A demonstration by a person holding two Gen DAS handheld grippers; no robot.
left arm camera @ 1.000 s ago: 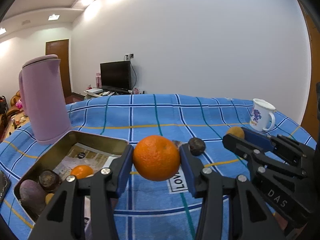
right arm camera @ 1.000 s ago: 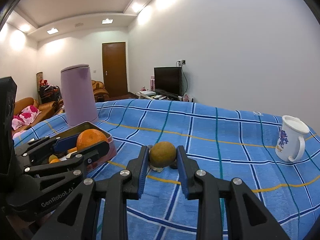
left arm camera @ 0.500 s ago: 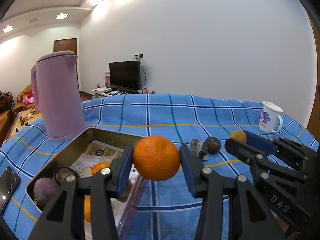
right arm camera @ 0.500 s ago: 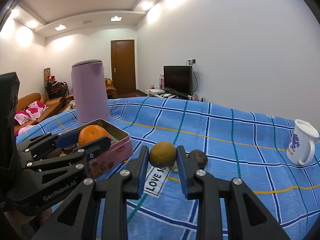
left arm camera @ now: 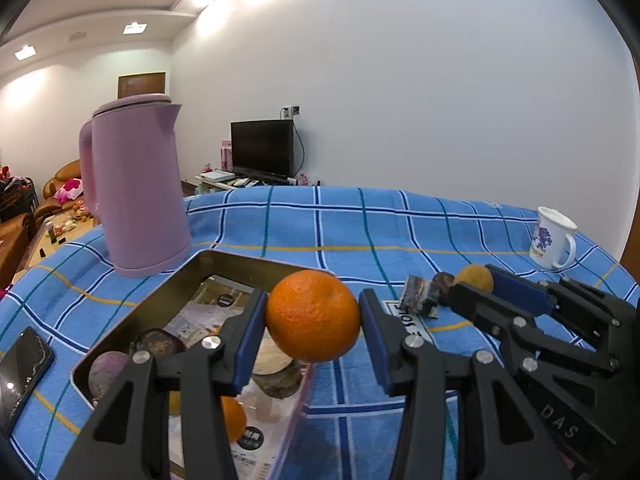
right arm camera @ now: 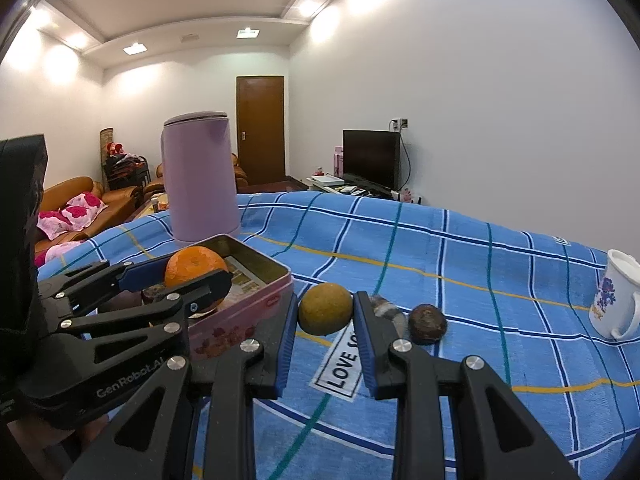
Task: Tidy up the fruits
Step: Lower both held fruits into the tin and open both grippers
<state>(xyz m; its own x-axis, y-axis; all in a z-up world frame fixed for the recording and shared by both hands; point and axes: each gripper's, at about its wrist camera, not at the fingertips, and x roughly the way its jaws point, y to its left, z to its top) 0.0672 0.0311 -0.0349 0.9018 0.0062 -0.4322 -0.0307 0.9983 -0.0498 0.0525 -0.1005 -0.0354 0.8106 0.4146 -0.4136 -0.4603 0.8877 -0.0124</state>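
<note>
My left gripper (left arm camera: 313, 318) is shut on an orange (left arm camera: 313, 315) and holds it over the near right edge of the open metal tin (left arm camera: 168, 292). The tin holds several fruits, among them a small orange (left arm camera: 233, 418) and a purple fruit (left arm camera: 106, 372). My right gripper (right arm camera: 325, 314) is shut on a yellow-brown fruit (right arm camera: 325, 309) above the cloth, just right of the tin (right arm camera: 256, 264). A dark passion fruit (right arm camera: 427, 324) lies on the cloth to its right. The left gripper with its orange (right arm camera: 196, 270) shows in the right wrist view.
A pink kettle (left arm camera: 134, 192) stands behind the tin. A white mug (left arm camera: 554, 238) stands at the far right. A phone (left arm camera: 20, 372) lies at the left edge of the blue checked tablecloth (left arm camera: 320, 232). A small wrapper (left arm camera: 420, 300) lies by the passion fruit.
Both grippers have moved left toward the tin with their fruits. The left gripper's orange is now over the tin's edge; the right gripper's fruit is beside the tin.
</note>
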